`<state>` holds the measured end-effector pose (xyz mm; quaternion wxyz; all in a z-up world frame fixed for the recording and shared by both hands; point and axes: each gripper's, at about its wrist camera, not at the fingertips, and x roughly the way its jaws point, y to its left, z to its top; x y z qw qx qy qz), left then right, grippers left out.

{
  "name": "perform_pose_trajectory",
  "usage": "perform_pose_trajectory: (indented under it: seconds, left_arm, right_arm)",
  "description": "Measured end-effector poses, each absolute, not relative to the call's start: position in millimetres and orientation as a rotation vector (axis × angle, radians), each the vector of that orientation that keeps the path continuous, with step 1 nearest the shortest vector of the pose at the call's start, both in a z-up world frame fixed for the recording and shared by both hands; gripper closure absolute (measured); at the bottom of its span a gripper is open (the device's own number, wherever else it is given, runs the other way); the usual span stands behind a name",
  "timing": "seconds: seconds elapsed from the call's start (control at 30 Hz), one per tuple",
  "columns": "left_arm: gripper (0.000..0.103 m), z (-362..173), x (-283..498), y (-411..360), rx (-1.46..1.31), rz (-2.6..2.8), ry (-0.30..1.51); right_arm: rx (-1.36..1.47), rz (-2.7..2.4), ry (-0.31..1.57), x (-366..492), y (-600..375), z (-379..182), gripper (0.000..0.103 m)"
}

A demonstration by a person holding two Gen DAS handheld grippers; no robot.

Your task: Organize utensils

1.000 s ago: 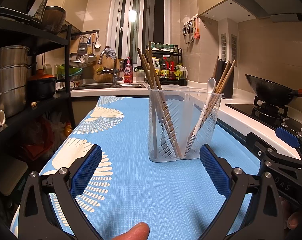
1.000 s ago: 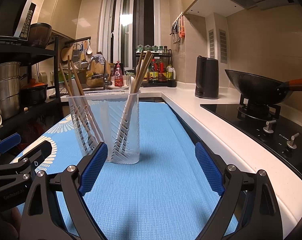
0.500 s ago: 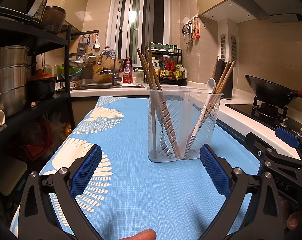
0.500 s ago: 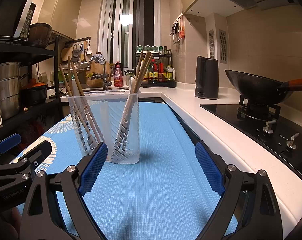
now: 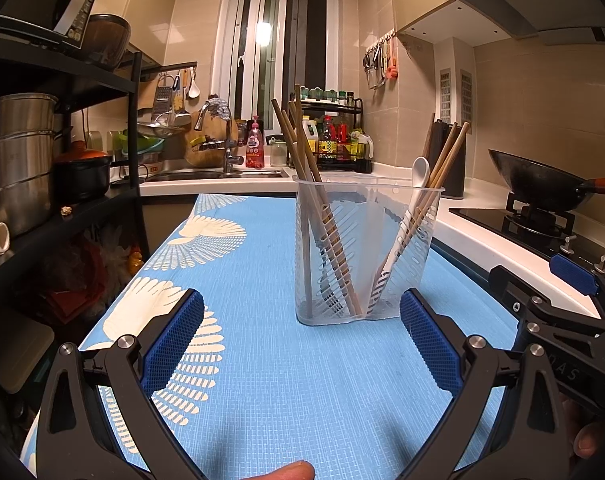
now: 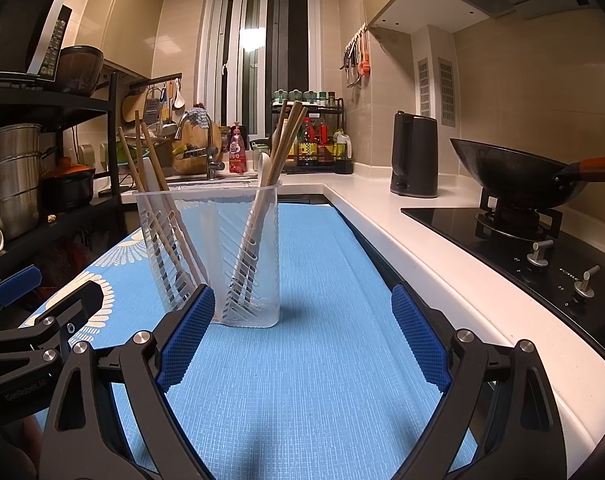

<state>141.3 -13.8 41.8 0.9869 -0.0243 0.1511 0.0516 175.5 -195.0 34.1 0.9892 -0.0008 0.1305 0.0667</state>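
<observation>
Both hand-held grippers, left (image 5: 300, 334) and right (image 6: 302, 332), hover released and empty over the blue patterned table mat (image 5: 262, 380). Near the mat's middle stands the clear slotted plastic utensil holder (image 5: 366, 252), holding wooden chopsticks (image 5: 302, 152) and a white spoon (image 5: 420, 170).

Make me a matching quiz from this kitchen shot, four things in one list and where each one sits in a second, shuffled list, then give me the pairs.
Things:
1. white spoon
2. wok
3. kettle
4. holder

Places:
A. on the white counter by the wall
B. standing on the blue mat
C. on the stove burner
D. in the holder beside chopsticks

Pairs: 1-D, 2-C, 3-A, 4-B
</observation>
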Motion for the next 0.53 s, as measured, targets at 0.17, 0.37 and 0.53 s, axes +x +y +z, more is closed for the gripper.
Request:
perform_pose_trajectory:
  seconds: [0.17,0.37,0.53]
  left_arm:
    - [0.008,42.4,140.4,-14.8,-0.048,0.101,0.3]
    - [0.008,43.9,141.2,-16.1,-0.047,0.099,0.3]
    - [0.008,44.0,141.4,-13.7,-0.055,0.098,0.3]
  right_arm:
    - [-0.002,0.133,0.26,175.4,-195.4,34.2,0.014]
    - [-0.003,0.134,0.261,175.1,-194.6,33.9,0.014]
    - [-0.003,0.134,0.262,175.1,-194.8,33.9,0.014]
